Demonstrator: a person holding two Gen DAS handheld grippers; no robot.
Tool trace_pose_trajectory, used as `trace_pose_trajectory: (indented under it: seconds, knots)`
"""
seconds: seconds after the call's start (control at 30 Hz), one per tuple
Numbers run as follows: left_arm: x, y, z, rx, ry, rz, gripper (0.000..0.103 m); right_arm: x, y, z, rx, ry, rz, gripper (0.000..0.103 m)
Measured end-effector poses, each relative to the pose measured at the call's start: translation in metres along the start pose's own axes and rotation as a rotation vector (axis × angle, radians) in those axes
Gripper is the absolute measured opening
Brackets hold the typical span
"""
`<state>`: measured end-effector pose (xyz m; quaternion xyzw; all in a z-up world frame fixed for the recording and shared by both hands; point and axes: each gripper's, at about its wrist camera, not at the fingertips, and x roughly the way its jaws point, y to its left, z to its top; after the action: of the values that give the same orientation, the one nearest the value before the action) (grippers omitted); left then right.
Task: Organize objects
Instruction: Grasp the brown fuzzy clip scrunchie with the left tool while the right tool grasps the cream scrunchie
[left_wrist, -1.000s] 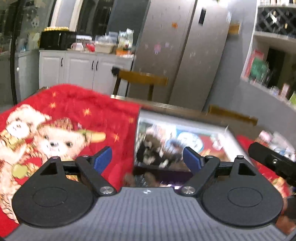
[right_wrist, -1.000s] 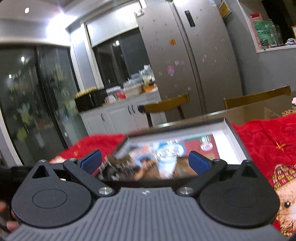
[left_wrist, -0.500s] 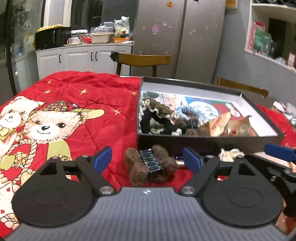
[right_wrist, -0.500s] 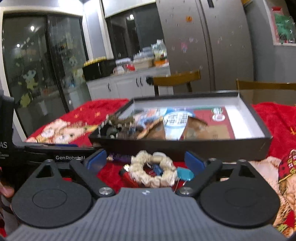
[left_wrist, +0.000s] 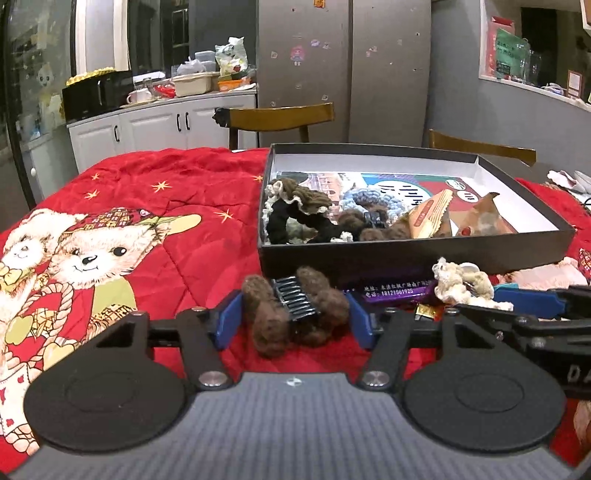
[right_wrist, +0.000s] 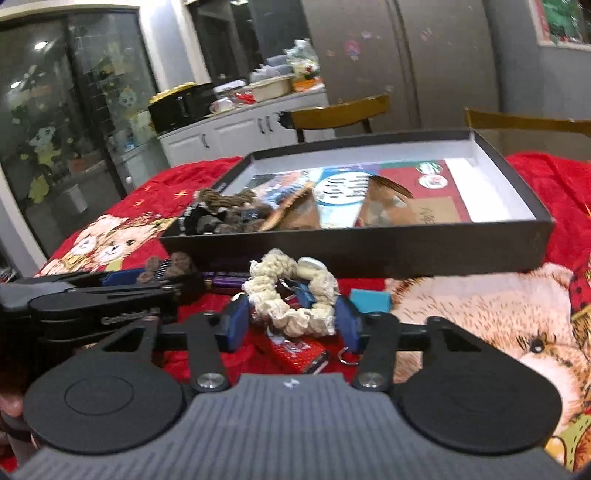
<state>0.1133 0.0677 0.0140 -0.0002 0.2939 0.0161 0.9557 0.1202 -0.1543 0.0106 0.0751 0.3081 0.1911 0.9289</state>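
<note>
Closing my left tool (left_wrist: 293, 319) around the brown fuzzy clip (left_wrist: 295, 308), I see its blue pads right against the clip's two furry ends, though I cannot tell whether they press yet. The clip lies on the red blanket (left_wrist: 177, 206), just in front of the black box (left_wrist: 406, 254). My right tool (right_wrist: 293, 319) is closing too, its pads on either side of the cream scrunchie (right_wrist: 291, 295), at its edges or nearly so. The scrunchie sits atop a small pile of things, a red packet (right_wrist: 295, 350) among them, just before the box's near wall. The box already holds scrunchies, another clip and snack packets. Both tools sit side by side, each showing in the other's view.
</note>
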Motion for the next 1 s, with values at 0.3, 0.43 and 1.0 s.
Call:
trace_pose_trajectory:
  seconds: [0.3,0.43,1.0]
  knots:
    - [-0.002,0.005,-0.001,-0.031,-0.014,-0.008,0.056,-0.002,-0.011,0.001,0.076,-0.004,-0.043,0.015]
    - [-0.005,0.008,-0.002,-0.048,-0.033,0.009,0.054,-0.005,-0.018,0.002,0.111,-0.023,-0.025,0.014]
    - [-0.014,0.009,-0.004,-0.057,-0.085,0.013,0.051,-0.021,-0.017,0.009,0.128,-0.108,0.017,0.014]
